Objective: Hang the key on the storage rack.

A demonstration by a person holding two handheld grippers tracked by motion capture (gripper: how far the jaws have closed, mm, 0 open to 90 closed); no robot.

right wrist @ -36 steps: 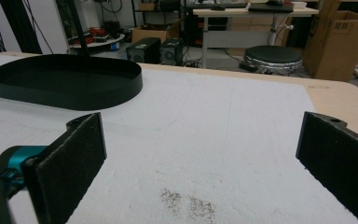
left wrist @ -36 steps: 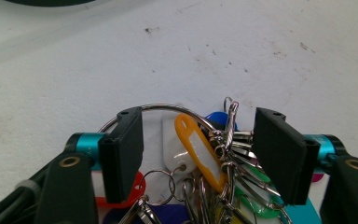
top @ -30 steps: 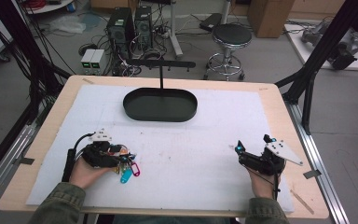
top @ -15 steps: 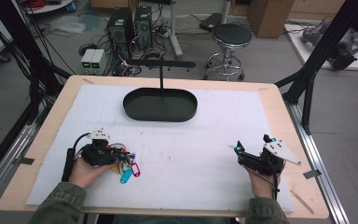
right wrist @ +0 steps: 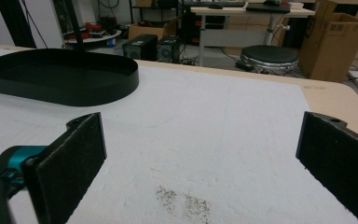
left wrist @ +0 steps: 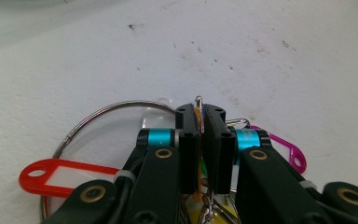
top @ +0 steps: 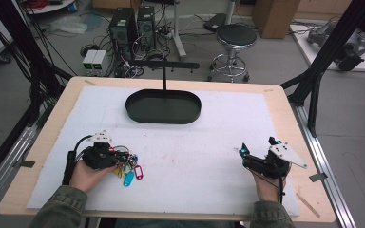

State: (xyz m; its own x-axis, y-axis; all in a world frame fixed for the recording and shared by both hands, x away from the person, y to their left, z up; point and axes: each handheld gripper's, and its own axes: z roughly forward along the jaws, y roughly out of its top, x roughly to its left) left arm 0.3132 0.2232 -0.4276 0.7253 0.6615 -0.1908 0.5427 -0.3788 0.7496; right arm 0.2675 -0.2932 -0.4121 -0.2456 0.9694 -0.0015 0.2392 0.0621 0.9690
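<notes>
While clamping keys [top: 128, 168], left tool [top: 119, 159] lies low.

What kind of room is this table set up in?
Likely a lab or workshop: computer towers and tangled cables sit on the floor behind the table, beside a round stool and cardboard boxes.

Open white mat [top: 190, 161] lies between the key bunch [top: 126, 166] and the right gripper [top: 256, 153]. Farther back, the black oval tray [top: 163, 107] and its stand's crossbar [top: 164, 65], seemingly overhanging it, block passage.
</notes>
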